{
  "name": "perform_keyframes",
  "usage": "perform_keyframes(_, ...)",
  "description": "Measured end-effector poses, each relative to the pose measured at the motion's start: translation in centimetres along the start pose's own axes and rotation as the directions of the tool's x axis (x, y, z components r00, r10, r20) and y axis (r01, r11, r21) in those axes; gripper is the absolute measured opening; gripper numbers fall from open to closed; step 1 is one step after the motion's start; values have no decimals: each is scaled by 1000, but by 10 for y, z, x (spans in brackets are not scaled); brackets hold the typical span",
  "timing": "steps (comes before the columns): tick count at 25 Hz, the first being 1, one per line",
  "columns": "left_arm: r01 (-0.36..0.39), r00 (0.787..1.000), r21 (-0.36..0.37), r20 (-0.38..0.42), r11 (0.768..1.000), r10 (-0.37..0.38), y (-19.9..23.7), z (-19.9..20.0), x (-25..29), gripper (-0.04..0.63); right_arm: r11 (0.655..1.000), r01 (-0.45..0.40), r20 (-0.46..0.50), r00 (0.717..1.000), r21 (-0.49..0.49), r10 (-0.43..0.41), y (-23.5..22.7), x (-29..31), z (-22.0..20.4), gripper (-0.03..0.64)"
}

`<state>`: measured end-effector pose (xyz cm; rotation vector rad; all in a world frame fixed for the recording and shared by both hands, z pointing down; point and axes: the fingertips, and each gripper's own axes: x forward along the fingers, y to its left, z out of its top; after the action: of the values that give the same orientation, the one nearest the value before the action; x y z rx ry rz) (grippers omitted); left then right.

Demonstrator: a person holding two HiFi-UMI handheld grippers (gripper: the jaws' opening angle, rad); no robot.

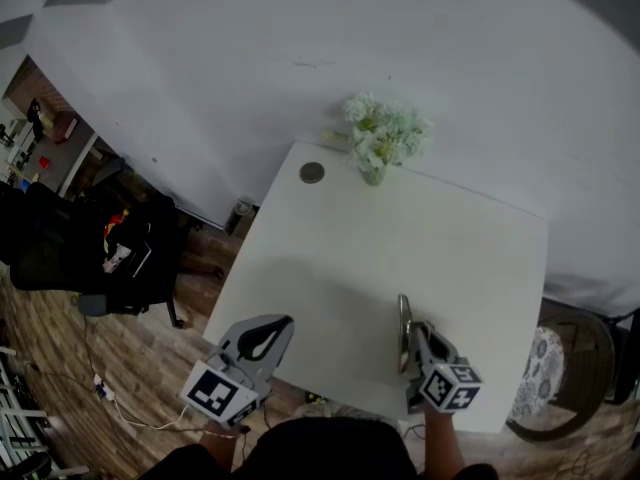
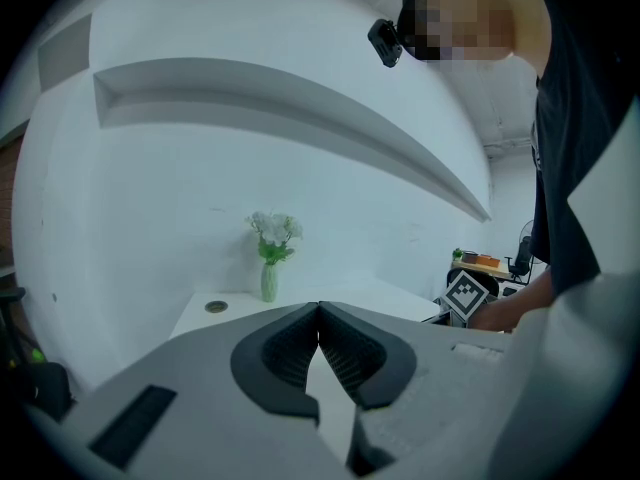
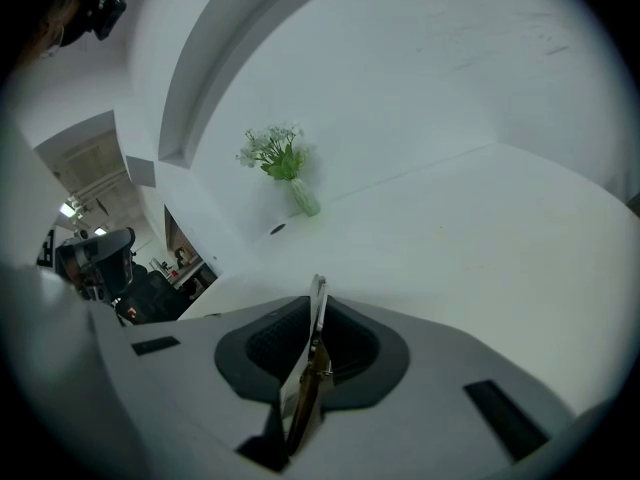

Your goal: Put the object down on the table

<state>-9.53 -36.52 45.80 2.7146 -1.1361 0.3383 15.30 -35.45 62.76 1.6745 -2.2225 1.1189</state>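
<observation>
**A:** Views disagree. Head view gives only an edge-on sliver at the right tool [image 3: 316, 306]. What is it?

**B:** Right gripper view shows it: flat piece [image 3: 308, 368], upright, clamped between the pads, pale top, brownish lower part. Head view puts it over the bench [image 1: 330, 268] near the front edge. Can't tell if its bottom edge touches.

**A:** Left tool [image 2: 319, 308]?

**B:** Tips together, nothing in them, by the bench's front-left corner.

**A:** Surroundings?

**B:** Vase [image 1: 378, 148] and round disc [image 1: 312, 173] at the far edge, well apart from both tools. Black chair [image 1: 100, 253] left, second chair [image 1: 565, 368] right. Only the left gripper view shows the person leaning over.
</observation>
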Motion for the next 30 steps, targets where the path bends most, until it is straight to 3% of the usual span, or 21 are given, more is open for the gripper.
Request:
perform_keyframes(10, 5, 1000, 7, 1, 1000, -5, -3, -1, -5, 0, 1000, 8, -9, 1000, -15, -8, 0, -1, -3, 67)
perform_keyframes(21, 4, 1000, 8, -4, 1000, -4, -5, 1, -14, 0, 999, 35, -14, 999, -33, -35, 1, -2, -5, 193)
perform_keyframes(26, 8, 1000, 10, -6, 1000, -8, -7, -4, -18, 0, 996, 81, 15, 997, -23, -80, -7, -11, -4, 235)
perform_keyframes(30, 24, 1000, 16, 12, 1000, -24, -10, -1, -20, 0, 994, 106, 69, 992, -12, -105, -8, -28, 6, 232)
